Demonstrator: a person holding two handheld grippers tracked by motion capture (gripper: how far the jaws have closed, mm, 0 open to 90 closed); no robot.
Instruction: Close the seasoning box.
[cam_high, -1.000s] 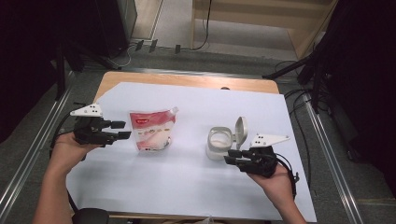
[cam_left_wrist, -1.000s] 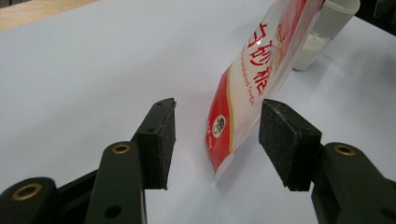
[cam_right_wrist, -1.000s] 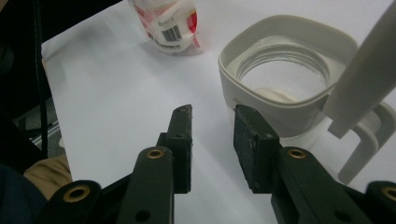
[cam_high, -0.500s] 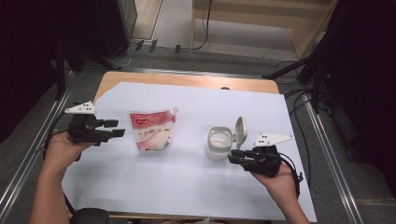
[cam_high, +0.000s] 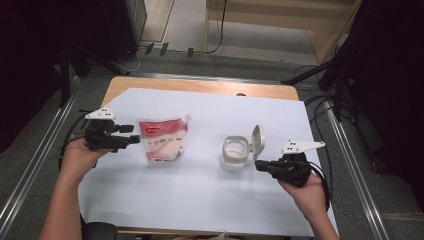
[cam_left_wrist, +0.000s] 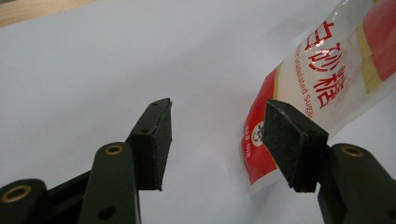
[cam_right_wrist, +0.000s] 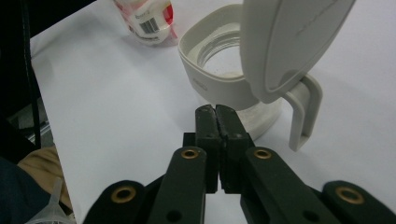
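Right claw (cam_high: 258, 163) newly closed beside jar (cam_high: 235, 153)

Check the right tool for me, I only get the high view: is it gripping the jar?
Observer: No. The right tool is shut on nothing. Its jaws have just been closing, and the pads meet just short of the jar.
Operator: What's printed on the pouch?
Observer: The pouch has red Chinese characters and an English line, partly hidden, about granulated sugar.
Operator: And the left tool?
Observer: The left tool is open and its jaws have just been opening. The pouch's corner lies beyond one pad, unpressed.
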